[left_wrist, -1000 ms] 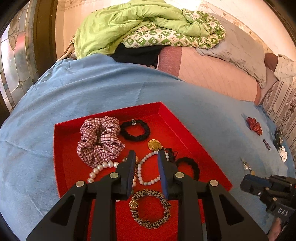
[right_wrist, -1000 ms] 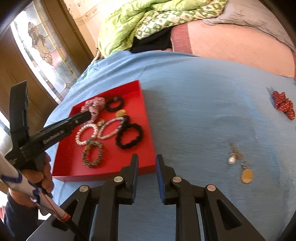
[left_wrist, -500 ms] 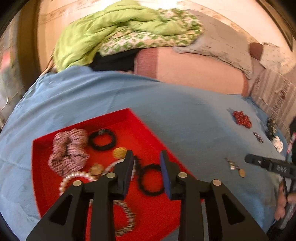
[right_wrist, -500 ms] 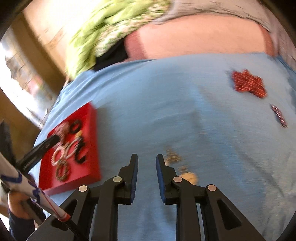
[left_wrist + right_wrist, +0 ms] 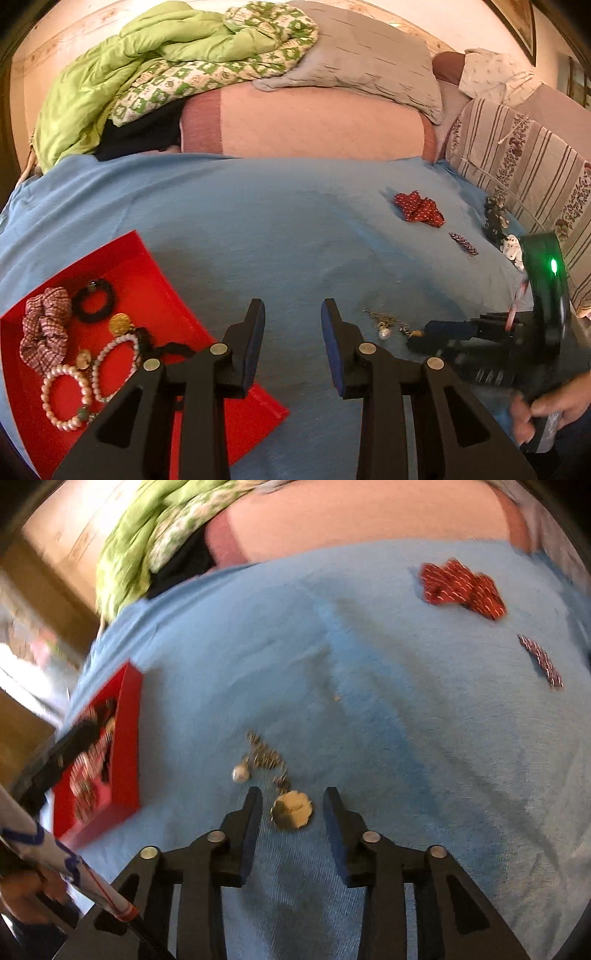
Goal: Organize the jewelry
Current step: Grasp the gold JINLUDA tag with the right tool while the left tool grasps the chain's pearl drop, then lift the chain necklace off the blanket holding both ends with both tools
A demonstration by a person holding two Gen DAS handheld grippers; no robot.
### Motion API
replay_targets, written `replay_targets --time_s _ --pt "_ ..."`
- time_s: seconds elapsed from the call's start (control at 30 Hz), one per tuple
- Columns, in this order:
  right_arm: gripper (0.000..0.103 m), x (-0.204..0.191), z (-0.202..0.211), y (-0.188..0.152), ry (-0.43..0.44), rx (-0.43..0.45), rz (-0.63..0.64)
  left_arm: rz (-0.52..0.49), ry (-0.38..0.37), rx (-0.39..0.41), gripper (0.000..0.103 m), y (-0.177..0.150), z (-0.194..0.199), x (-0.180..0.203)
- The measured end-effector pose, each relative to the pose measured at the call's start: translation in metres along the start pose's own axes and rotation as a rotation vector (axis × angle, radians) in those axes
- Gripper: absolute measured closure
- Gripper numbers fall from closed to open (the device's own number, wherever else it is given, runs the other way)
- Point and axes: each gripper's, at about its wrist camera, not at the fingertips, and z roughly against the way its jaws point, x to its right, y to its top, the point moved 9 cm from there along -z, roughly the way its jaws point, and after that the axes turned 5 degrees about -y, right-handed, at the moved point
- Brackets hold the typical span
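A red tray [image 5: 155,280] on the blue bedspread holds a plaid scrunchie [image 5: 46,326], black hair ties, pearl bracelets [image 5: 64,397] and a gold disc. It also shows in the right wrist view [image 5: 129,738]. A chain with a pearl and a gold pendant [image 5: 291,809] lies on the spread. My right gripper [image 5: 293,799] is open, its fingers either side of the pendant, low over the cloth; it also shows in the left wrist view [image 5: 424,334]. My left gripper [image 5: 293,314] is open and empty, just right of the tray.
A red dotted bow [image 5: 461,589] and a small patterned clip [image 5: 541,661] lie on the spread at the right. More small pieces [image 5: 495,221] sit by the striped cushion. Pillows and a green quilt [image 5: 147,55] are piled behind.
My left gripper swung right, off the tray, and opened wider. My right gripper moved right and down to the chain and opened around the gold pendant.
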Motion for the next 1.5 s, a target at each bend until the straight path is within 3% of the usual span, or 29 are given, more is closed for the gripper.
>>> replay_targets --time_s 0.13,0.2,0.23,0.37,0.63,0.77,0.9,0.93,1.0,1.2,1.3,1.5 --pt "0.062 -0.015 -0.005 -0.007 -0.126 0.033 0.208 -0.005 -0.005 -0.009 0.073 0.000 -0.007 0.007" --pt "0.066 -0.015 -0.004 -0.007 -0.135 0.033 0.234 -0.008 -0.008 -0.015 0.073 0.000 -0.011 0.011" --pt "0.076 -0.013 -0.004 -0.006 -0.134 0.032 0.229 -0.008 -0.013 -0.019 0.073 -0.001 -0.013 0.013" --pt "0.076 0.003 0.002 -0.002 -0.111 0.034 0.141 -0.004 -0.051 -0.045 0.073 -0.004 -0.023 0.023" --pt "0.076 0.064 0.033 0.011 -0.171 0.101 -0.076 -0.029 -0.170 -0.156 0.073 -0.021 -0.058 0.063" --pt "0.076 0.073 0.032 0.005 -0.175 0.071 -0.089 -0.051 -0.165 -0.214 0.073 -0.032 -0.082 0.078" --pt "0.076 0.072 0.029 0.005 -0.141 0.055 -0.086 -0.079 -0.145 -0.221 0.073 -0.037 -0.096 0.084" --pt "0.076 0.073 0.029 0.003 -0.133 0.054 -0.084 -0.095 -0.132 -0.219 0.075 -0.037 -0.097 0.085" --pt "0.076 0.069 0.028 0.003 -0.107 0.055 -0.078 -0.125 -0.090 -0.213 0.093 -0.036 -0.098 0.084" --pt "0.075 0.032 0.013 -0.005 0.026 -0.002 0.016 -0.117 -0.062 -0.205 0.092 -0.031 -0.093 0.070" --pt "0.074 0.020 0.009 -0.010 0.033 -0.023 0.061 -0.093 -0.057 -0.192 0.092 -0.026 -0.089 0.061" --pt "0.074 0.023 0.017 0.013 -0.038 0.064 0.091 -0.067 -0.061 -0.162 0.092 -0.018 -0.076 0.054"
